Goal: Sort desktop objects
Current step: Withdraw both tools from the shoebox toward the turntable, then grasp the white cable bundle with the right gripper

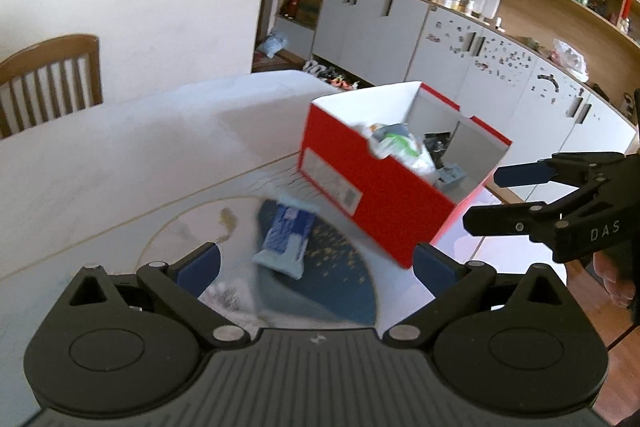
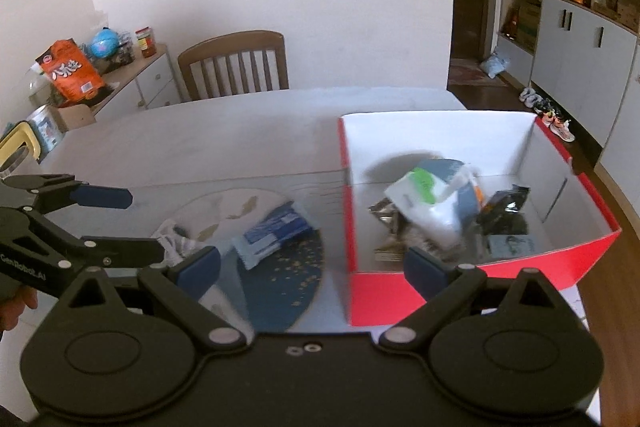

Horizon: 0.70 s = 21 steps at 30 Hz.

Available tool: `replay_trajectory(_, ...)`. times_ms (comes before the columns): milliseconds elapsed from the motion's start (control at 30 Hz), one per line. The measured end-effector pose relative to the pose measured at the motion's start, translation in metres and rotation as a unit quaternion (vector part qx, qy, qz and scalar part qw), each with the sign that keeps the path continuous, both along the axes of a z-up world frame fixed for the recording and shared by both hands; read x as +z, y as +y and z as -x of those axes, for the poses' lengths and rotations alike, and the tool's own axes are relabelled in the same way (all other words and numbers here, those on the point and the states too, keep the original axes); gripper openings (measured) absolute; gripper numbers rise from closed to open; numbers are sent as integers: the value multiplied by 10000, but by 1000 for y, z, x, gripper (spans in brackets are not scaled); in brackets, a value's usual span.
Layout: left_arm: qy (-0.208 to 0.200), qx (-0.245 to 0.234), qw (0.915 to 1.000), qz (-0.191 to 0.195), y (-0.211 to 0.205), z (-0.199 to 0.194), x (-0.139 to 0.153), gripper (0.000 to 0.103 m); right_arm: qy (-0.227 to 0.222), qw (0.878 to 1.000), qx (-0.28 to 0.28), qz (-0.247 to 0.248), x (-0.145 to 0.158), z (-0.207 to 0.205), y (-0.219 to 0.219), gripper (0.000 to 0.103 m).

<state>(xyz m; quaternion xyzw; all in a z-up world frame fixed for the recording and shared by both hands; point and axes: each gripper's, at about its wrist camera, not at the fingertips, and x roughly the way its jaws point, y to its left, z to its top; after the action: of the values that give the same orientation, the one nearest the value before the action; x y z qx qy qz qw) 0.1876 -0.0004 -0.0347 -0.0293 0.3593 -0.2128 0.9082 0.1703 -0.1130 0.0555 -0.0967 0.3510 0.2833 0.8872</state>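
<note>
Overhead, both tongs [image 2: 312,267] agape, empty

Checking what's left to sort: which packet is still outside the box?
The blue-and-white packet on the round mat; the others lie inside the red box.

Soft daylight, motion blur on tabletop items, fisheye-curved edges.

The red box [image 2: 472,283] stands open-topped on the right of the surface [image 2: 200,147], its walls blocking approach from the side; packets heap its middle. Left of it lie a blue packet [image 2: 274,233] and a crumpled white wrapper [image 2: 172,239], with bare surface beyond toward the chair [image 2: 236,63].
</note>
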Motion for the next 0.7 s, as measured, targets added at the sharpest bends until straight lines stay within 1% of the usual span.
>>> replay_trajectory(67, 35, 76, 10000, -47, 9, 5, -3, 103, 22, 10000, 42, 4, -2, 3, 7, 99)
replay_trajectory(133, 22, 253, 9996, -122, 18, 9, -6, 103, 17, 10000, 80, 33, -4, 6, 15, 99)
replay_trajectory(233, 117, 414, 9991, -64, 34, 13, -15, 103, 15, 9999, 141, 73, -8, 10, 26, 99)
replay_trajectory(333, 131, 498, 9986, -127, 43, 17, -22, 103, 21, 9998, 181, 123, -13, 11, 37, 99)
replay_trajectory(567, 267, 616, 9975, -220, 55, 23, -45, 103, 47, 9993, 300, 222, -27, 9, 61, 98)
replay_trajectory(700, 309, 475, 9980, -291, 56, 28, -59, 103, 107, 9988, 383, 271, -36, 7, 74, 98)
